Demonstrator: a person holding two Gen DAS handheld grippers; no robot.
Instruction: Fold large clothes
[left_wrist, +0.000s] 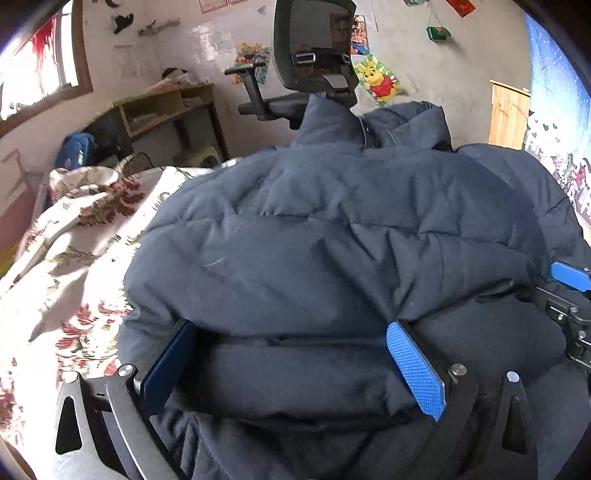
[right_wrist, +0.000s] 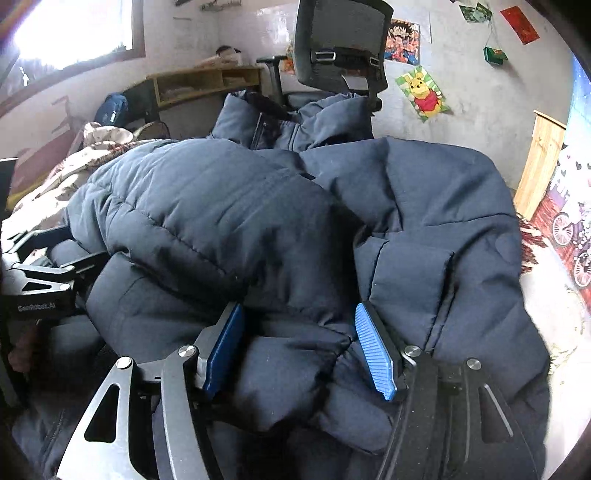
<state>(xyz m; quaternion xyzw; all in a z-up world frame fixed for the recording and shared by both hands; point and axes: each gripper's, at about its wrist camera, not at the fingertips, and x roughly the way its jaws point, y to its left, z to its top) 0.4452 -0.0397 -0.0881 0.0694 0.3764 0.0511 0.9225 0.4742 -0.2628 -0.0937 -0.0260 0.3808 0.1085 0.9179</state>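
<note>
Navy quilted fabric: a large dark-blue puffer jacket (left_wrist: 332, 229) fills both wrist views, heaped in thick folds on a bed.
Jacket position: lies on the cream bedsheet with red floral print (left_wrist: 74, 266), its collar end toward the black mesh office chair (left_wrist: 314, 48) beyond the bed.
Jacket shape: upper layer doubled over a lower roll of the same padding; the fold edge runs across just ahead of both sets of fingers.
Left gripper (left_wrist: 291, 362): blue-padded fingers spread wide, a fat roll of jacket lying between them; both pads sit against the padding at its sides. Whether they pinch it or merely flank it cannot be told.
Right gripper (right_wrist: 299, 350): fingers partly spread, a bulge of jacket padding between them and touching both blue pads (right_wrist: 373, 350). A firm grip cannot be confirmed.
Grippers' relation: side by side at the jacket's near edge; the right one's blue tip shows at the far right of the left view, the left one's black frame at the far left of the right view.
Background: wooden desk with shelf (right_wrist: 207, 81) by the wall; yellow cartoon-bear poster (right_wrist: 424, 92) on the grey wall.
</note>
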